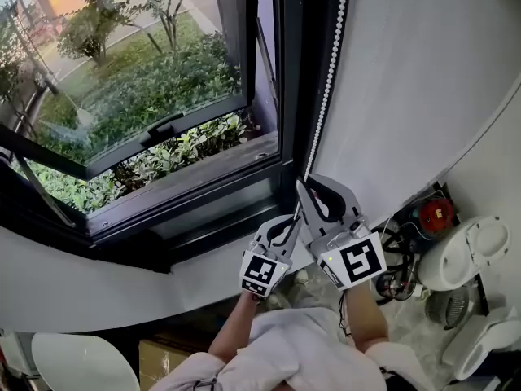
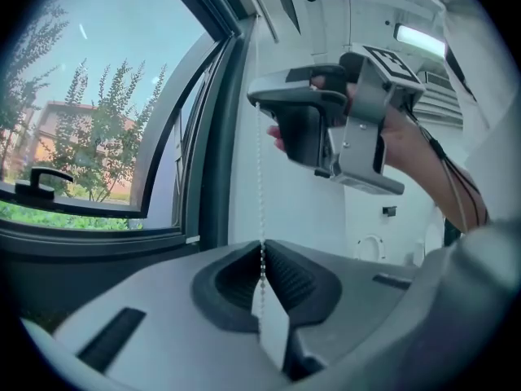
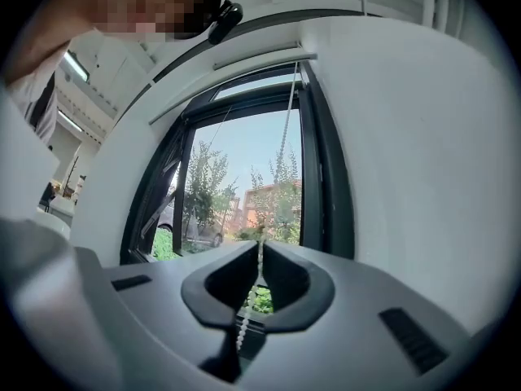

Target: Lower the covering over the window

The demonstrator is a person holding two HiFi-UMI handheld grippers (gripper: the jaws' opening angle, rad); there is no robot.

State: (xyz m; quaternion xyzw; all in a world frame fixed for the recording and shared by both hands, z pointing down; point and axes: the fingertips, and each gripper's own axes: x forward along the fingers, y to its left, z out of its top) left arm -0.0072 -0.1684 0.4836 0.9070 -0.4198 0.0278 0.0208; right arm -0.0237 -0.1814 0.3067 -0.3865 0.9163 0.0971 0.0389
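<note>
- Left claw point(image 1: 294, 217): fully closed on the white beaded pull chain point(image 2: 260, 169), with the beads pinched where the two pads meet.
- Right claw point(image 3: 260, 247): also closed on the same chain, gripping it above the left claw. The left gripper view shows the two near each other but apart.
- Chain run: it hangs straight down just beside the right upright of the dark-framed window point(image 1: 286, 72), between that upright and the plain white wall point(image 1: 407, 80).
- Covering: the slim white bar of the window covering point(image 3: 244, 59) lies across the head of the window. The glass below it is uncovered, with trees and a building showing through.
- Window edges: the lower sash point(image 1: 146, 96) is tilted outward, with a black handle point(image 1: 163, 126) on its bottom rail. The dark sill point(image 1: 203, 206) runs below, to the left of both claws.
- Open room: the wall right of the chain is bare. The floor at lower right is crowded with a white rounded lidded unit point(image 1: 464, 255), a red round object point(image 1: 435, 214) and a tangle of black cables point(image 1: 399, 247).
- Containers: a brown cardboard box point(image 1: 167, 357) sits at the bottom edge. Its contents, and those of the white unit, cannot be seen.
</note>
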